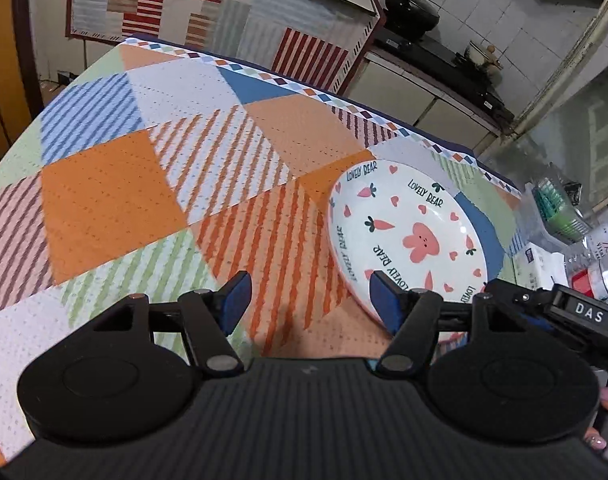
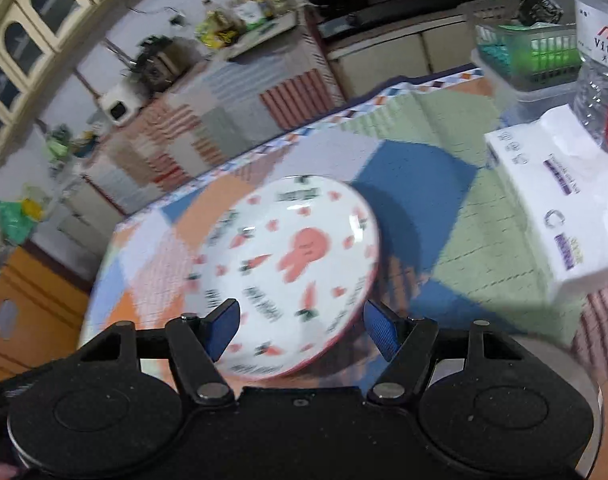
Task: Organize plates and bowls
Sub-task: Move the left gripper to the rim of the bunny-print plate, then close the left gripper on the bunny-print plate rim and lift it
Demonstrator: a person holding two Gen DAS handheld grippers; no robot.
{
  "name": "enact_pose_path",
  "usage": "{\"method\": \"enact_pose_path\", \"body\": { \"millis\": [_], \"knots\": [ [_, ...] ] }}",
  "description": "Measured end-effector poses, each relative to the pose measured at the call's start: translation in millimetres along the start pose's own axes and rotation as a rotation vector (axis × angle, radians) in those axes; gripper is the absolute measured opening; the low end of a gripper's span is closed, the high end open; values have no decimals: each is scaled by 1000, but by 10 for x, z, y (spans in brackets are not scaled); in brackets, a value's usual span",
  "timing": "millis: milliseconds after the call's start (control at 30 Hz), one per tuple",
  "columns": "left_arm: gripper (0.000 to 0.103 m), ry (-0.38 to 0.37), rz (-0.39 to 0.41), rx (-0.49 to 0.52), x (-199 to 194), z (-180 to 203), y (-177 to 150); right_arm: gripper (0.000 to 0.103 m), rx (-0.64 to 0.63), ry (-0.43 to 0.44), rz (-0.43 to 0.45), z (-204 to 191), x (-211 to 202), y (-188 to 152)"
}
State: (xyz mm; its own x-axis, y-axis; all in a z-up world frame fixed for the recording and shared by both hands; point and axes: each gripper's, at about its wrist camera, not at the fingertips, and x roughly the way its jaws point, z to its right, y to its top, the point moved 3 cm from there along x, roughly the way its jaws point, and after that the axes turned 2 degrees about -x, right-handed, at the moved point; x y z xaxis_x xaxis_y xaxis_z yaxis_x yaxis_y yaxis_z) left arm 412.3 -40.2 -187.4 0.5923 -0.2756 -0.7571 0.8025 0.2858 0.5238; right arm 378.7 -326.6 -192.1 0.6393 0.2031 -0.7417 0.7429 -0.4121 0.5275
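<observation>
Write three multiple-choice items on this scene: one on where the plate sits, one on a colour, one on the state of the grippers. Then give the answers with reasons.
1. Where is the rabbit plate?
A. On the patchwork tablecloth
B. On the stove
C. In the green basket

2. What colour is the rabbit printed on the plate?
A. Blue
B. Pink
C. Green

3. How are the left hand-held gripper and right hand-held gripper?
A. Both open
B. Both shut on the plate
C. Left shut, right open

Answers: 1 A, the plate lies on the cloth; 2 B, the central rabbit is pink; 3 A, each view shows the blue fingers wide apart, gripping nothing.
</observation>
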Motion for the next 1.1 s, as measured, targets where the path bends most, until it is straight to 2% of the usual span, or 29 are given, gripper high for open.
{"method": "enact_pose_path", "body": {
  "millis": [67,100,233,333,433,533,567,600,700,833,933,1033,1100],
  "knots": [
    [63,-17,-11,4,78,42,10,73,41,17,-24,89,88,21],
    [63,-27,-26,8,118,68,8,70,44,10,-27,122,120,28],
    [63,-56,-44,1,198,108,-48,68,11,-26,-40,119,212,64],
    [62,-61,-58,-50,306,90,-76,65,-25,-31,-50,80,295,96],
    [58,-40,-72,-60,420,88,-95,59,-31,-28,-87,78,404,95],
    [45,-42,-101,-62,507,69,-132,40,-23,-33,-106,116,507,41],
    [42,-60,-102,-78,522,55,-143,31,-41,-50,-98,118,525,15],
    [40,-72,-103,-95,531,43,-144,25,-51,-61,-83,123,513,-2],
    [28,-121,-124,-161,591,16,-149,25,-59,-61,-73,135,504,-7],
    [8,-148,-146,-214,623,53,-141,22,-26,-49,-96,175,512,30],
    [10,-99,-164,-127,562,152,-85,19,-16,-21,-102,172,466,13],
    [10,-133,-227,-114,467,124,-51,18,-40,-7,-57,108,282,-30],
    [10,-135,-233,-104,419,84,-73,18,-56,-7,-62,74,229,-92]
  ]
}}
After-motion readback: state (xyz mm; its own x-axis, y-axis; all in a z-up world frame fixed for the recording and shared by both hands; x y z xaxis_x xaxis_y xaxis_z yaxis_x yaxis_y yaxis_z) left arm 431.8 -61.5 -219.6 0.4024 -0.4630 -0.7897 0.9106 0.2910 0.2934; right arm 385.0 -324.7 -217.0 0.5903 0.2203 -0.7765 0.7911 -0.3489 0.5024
